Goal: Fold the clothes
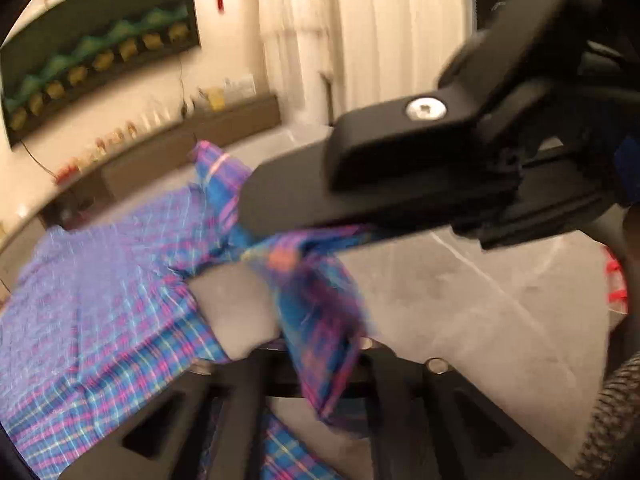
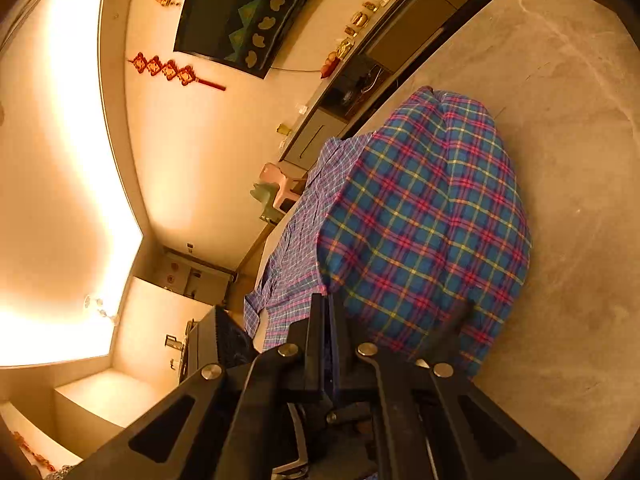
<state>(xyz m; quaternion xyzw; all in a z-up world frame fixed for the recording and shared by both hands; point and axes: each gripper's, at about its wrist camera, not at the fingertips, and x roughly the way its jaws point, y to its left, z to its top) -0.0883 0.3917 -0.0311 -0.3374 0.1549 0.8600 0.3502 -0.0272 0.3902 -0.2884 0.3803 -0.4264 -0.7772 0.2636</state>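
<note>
Both tongs clamped tight on plaid shirt [image 2: 420,220]: L [image 1: 316,368], R [image 2: 330,316].

Shirt [image 2: 424,216] on table [image 2: 568,160], cabinet [image 2: 404,28] behind, probably against wall

Thin woven plaid cloth shirt [image 2: 424,216], blue with pink and yellow lines, its paler inside face at the left. It lies on a matt grey stone-look table [image 2: 568,128] with faint veins. At the bottom of the frame, matt black plastic gripper [image 2: 326,344] with shiny metal screws.
</note>
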